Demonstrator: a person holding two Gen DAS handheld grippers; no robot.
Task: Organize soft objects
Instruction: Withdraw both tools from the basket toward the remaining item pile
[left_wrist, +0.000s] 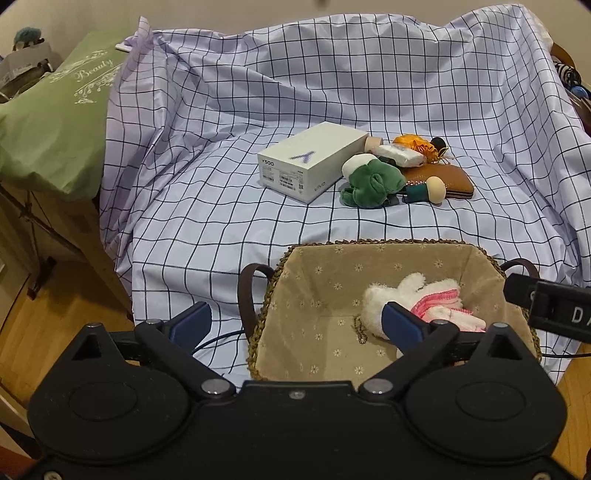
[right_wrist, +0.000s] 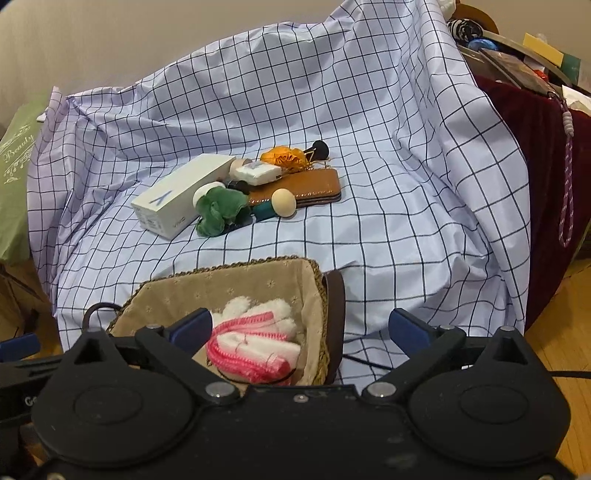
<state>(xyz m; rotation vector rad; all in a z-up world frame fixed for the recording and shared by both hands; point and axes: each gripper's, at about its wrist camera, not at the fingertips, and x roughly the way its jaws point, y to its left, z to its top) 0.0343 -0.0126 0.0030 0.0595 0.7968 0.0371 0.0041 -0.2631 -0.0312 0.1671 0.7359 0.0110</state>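
A woven basket (left_wrist: 369, 244) (right_wrist: 229, 266) with a beige flowered lining stands on the checked sheet near its front edge. A white and pink fluffy toy (left_wrist: 432, 299) (right_wrist: 255, 343) lies inside it. My left gripper (left_wrist: 295, 314) hangs open over the basket's left side, holding nothing. Over the basket's right end my right gripper (right_wrist: 301, 319) is open and just as empty, the toy lying below its left finger. Farther back, a green plush frog (left_wrist: 373, 181) (right_wrist: 219, 208) rests against a white phone box (left_wrist: 310, 162) (right_wrist: 177, 201).
Beside the frog lie a brown wallet (right_wrist: 314, 184), an orange soft piece (right_wrist: 284, 155), a white packet (right_wrist: 258, 173) and a mushroom-shaped sponge (right_wrist: 282, 203). A green pillow (left_wrist: 55, 122) sits at the left, dark red drapery (right_wrist: 546, 147) at the right, wooden floor below.
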